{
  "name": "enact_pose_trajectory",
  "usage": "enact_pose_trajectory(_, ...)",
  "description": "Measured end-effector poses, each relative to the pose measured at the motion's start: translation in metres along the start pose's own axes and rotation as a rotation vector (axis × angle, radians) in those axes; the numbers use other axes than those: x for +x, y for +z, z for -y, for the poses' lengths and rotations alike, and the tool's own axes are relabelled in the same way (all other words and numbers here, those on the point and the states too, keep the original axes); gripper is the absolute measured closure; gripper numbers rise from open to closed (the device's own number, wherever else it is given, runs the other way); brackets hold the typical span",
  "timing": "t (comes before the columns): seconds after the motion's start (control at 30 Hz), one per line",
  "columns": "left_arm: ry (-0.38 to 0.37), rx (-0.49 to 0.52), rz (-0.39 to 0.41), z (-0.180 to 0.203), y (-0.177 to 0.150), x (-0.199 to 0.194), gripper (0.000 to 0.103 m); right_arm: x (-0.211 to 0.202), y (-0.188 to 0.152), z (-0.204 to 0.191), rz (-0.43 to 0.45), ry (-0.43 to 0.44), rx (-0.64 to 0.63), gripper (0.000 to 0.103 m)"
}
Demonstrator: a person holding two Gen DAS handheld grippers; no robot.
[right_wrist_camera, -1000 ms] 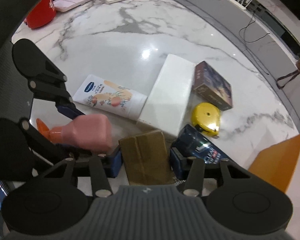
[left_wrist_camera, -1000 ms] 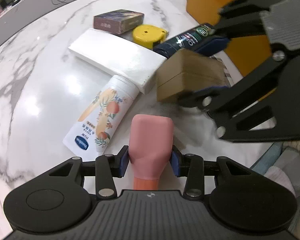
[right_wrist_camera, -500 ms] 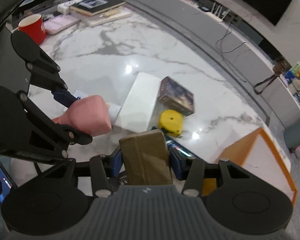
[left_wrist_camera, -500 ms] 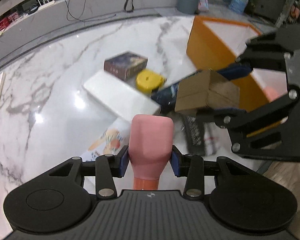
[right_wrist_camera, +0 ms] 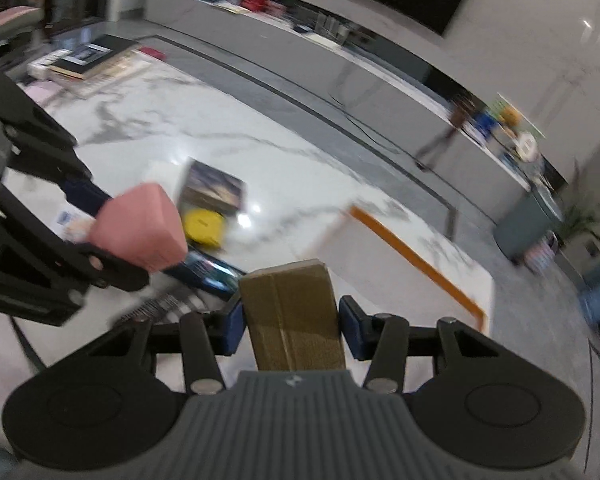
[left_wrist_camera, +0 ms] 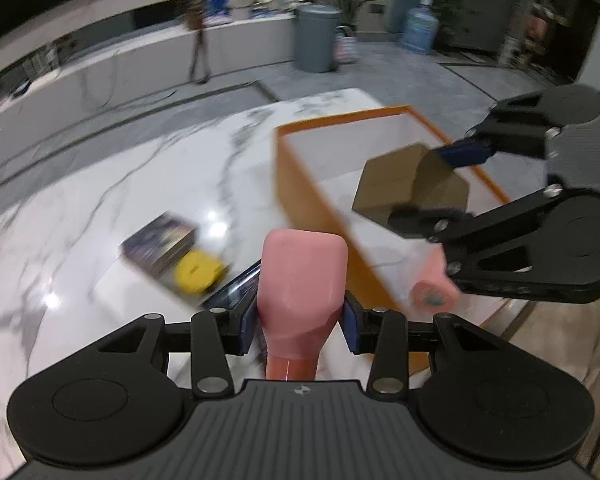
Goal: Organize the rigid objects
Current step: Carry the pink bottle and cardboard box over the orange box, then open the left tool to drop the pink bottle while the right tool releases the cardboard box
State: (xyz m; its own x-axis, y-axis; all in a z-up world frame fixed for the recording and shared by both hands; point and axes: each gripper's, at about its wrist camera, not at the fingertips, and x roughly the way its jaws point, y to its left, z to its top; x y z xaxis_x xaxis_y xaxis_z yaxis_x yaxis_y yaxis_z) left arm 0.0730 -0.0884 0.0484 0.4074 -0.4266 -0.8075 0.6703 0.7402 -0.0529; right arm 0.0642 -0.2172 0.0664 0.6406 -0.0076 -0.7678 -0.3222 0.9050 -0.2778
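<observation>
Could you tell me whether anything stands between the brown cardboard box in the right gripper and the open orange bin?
Nothing visible does: the brown cardboard box, clamped in the right gripper, hangs over the open orange bin, whose white interior beneath it looks bare.

My left wrist camera sits just behind my left gripper (left_wrist_camera: 300, 316), looking forward and down along its fingers, close above the marble table (left_wrist_camera: 80, 216). My right wrist camera is mounted likewise behind my right gripper (right_wrist_camera: 291, 316), tilted down over the same table (right_wrist_camera: 300, 168). Each view takes in the other gripper at its side. Both share the orange bin (left_wrist_camera: 300, 184) (right_wrist_camera: 416, 256), the yellow disc (left_wrist_camera: 198, 271) (right_wrist_camera: 203, 224) and the dark box (left_wrist_camera: 160, 242) (right_wrist_camera: 214, 188). Both views are motion-blurred.
</observation>
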Motion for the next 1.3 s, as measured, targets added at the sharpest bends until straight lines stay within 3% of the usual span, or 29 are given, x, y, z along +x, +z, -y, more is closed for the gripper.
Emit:
enact_pose_trajectory(0.23,-0.101,0.014,0.002,0.028,0.030,0.032,0.055,0.012,-0.038,0.038,-0.067,-0.011,0.091,0.054)
enact_pose_trajectory(0.4,-0.130,0.063,-0.027,0.044,0.041,0.059,0.055,0.030,-0.055,0.053,-0.104,0.000,0.119,0.054)
enact_pose_trajectory(0.8,-0.075,0.244,-0.095,0.064,0.067,0.123,0.055,0.090,-0.068,0.066,-0.166,0.067,0.147,0.054)
enact_pose_trajectory(1.3,0.001,0.425,-0.227,0.073,0.057,0.177,0.055,0.124,-0.072,0.069,-0.224,0.171,0.163,0.055)
